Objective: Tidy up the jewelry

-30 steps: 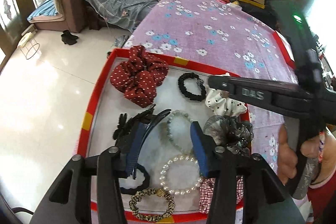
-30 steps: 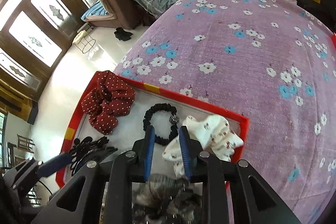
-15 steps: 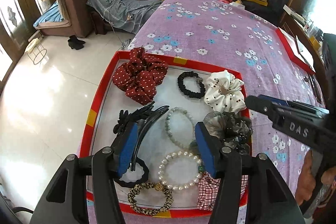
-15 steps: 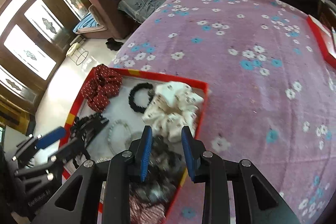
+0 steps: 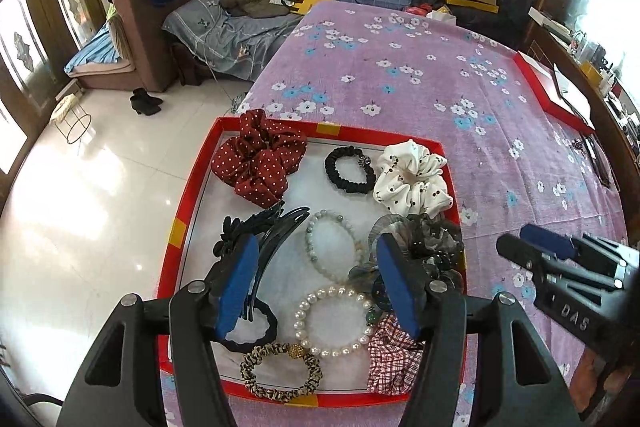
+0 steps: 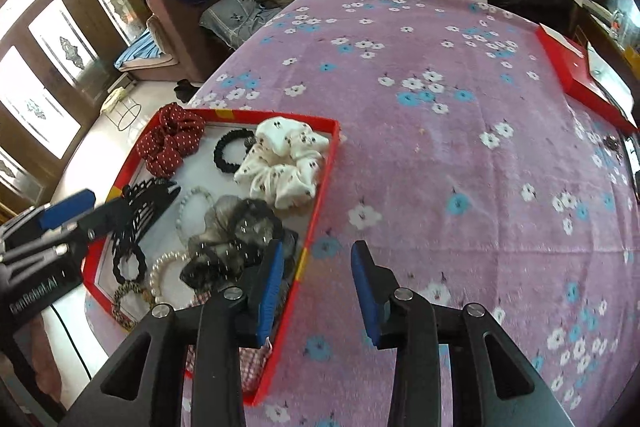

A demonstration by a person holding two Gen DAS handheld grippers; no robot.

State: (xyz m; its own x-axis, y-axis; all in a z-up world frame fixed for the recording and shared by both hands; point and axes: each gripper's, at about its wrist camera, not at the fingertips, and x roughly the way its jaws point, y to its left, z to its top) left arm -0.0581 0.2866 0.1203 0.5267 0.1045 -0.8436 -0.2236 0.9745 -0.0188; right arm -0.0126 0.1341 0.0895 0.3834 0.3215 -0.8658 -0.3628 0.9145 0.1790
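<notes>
Hanging over the near end of the red tray [image 5: 188,183], the left gripper [image 5: 316,287] has its blue pads spread wide and nothing between them, so it looks ready to choose a piece. Right under it, at 6 o'clock, lie the pearl bracelet [image 5: 334,323] and a leopard hair tie [image 5: 280,371]. A bit farther, the green bead bracelet [image 5: 330,241] sits in the middle, beside a dark hair clip [image 5: 276,239]. At the far end, near 12 o'clock, rest the red dotted scrunchie [image 5: 258,163] and white scrunchie [image 5: 412,177]. The right gripper [image 6: 316,287] is open and empty too, over the tray's right rim and the purple flower cloth [image 6: 440,147], out of the way.
</notes>
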